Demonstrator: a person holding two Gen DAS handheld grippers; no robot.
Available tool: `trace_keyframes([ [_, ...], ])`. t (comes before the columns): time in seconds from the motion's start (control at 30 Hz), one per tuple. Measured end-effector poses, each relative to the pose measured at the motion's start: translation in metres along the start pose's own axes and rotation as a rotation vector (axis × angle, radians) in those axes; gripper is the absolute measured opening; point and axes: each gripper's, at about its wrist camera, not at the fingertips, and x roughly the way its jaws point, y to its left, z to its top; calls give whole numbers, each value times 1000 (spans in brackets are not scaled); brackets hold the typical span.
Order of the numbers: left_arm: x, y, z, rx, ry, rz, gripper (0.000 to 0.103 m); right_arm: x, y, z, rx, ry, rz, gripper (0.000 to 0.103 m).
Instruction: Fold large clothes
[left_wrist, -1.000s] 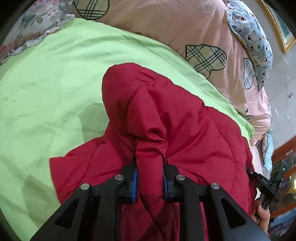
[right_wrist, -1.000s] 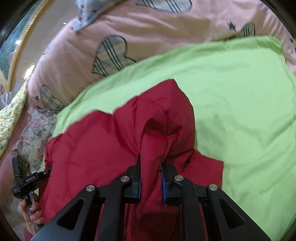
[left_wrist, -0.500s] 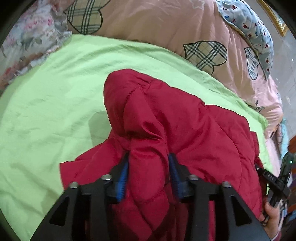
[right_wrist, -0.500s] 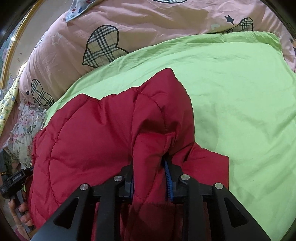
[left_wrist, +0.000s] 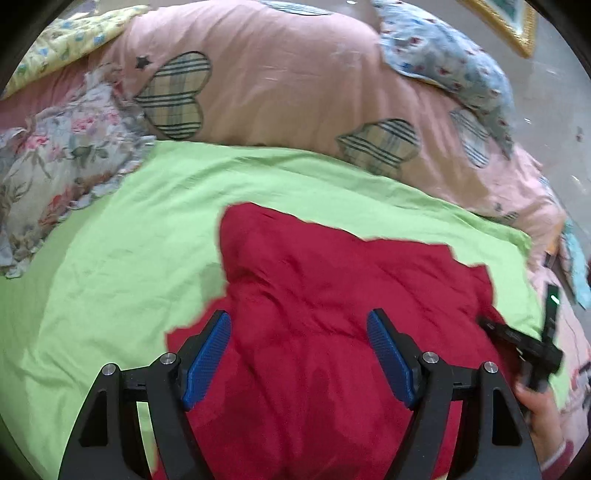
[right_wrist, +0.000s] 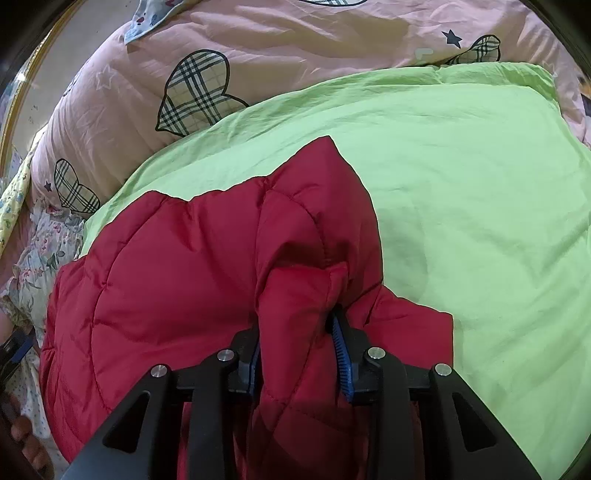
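A red quilted jacket (left_wrist: 332, 295) lies folded on a light green sheet (left_wrist: 110, 277). My left gripper (left_wrist: 299, 332) is open, its blue pads (left_wrist: 207, 354) wide apart above the jacket and holding nothing. In the right wrist view the jacket (right_wrist: 166, 277) lies on the green sheet (right_wrist: 480, 184), and my right gripper (right_wrist: 299, 332) is partly open with a fold of the red fabric still standing between its pads (right_wrist: 340, 354). The right gripper also shows at the right edge of the left wrist view (left_wrist: 524, 343).
A pink duvet with plaid hearts (left_wrist: 295, 81) is heaped behind the sheet. A floral pillow (left_wrist: 55, 162) lies at the left. A blue patterned pillow (left_wrist: 450, 62) and a gilt frame (left_wrist: 517, 26) are at the back right.
My left gripper has opened wide and let go of the jacket fold, which has dropped flat. My right gripper's jaws have widened around the fold they pinched.
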Motion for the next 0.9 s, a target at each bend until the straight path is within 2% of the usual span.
trace_keyframes([
  [0.17,0,-36,-42,49,67,-84,75,-1,0,0,2,-2,-4,32],
  [0.23,9,-44,-55,64,98,-74,75,-2,0,0,3,-1,-5,33],
  [0.33,21,-47,-68,87,122,-10,76,-12,2,0,-6,-15,-10,38],
  [0.43,25,-44,-72,72,133,-12,77,-39,5,-5,-4,-55,-11,45],
  [0.53,28,-46,-69,69,137,-14,77,-81,11,-17,-18,-141,1,59],
  [0.67,39,-44,-65,69,134,-9,77,-126,27,-37,-77,-224,40,59],
  [0.7,41,-44,-65,68,134,-8,77,-131,35,-42,-110,-219,65,59],
  [0.8,43,-44,-63,70,134,-3,77,-122,59,-57,-211,-132,117,60],
  [0.9,42,-42,-62,73,131,19,77,-97,70,-68,-262,-56,90,60],
])
